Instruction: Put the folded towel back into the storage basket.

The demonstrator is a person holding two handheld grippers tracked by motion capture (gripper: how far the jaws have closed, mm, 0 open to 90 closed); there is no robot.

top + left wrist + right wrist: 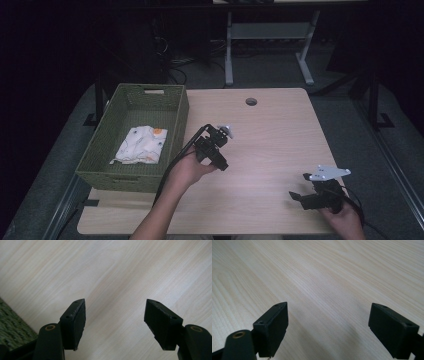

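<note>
On the table point(270, 130): at nine o'clock the basket point(102, 150), overhanging the left edge, with the cloth point(140, 145) in it; near centre, just right of the basket, the left gripper point(220, 162); at five o'clock, well apart, the right gripper point(299, 195); at twelve o'clock the hole point(251, 101).

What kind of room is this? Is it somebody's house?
Probably a lab or workshop, not a house. A plain wooden table stands in a dark room, cables trail on the floor behind it, and another metal-legged workbench stands farther back.
</note>
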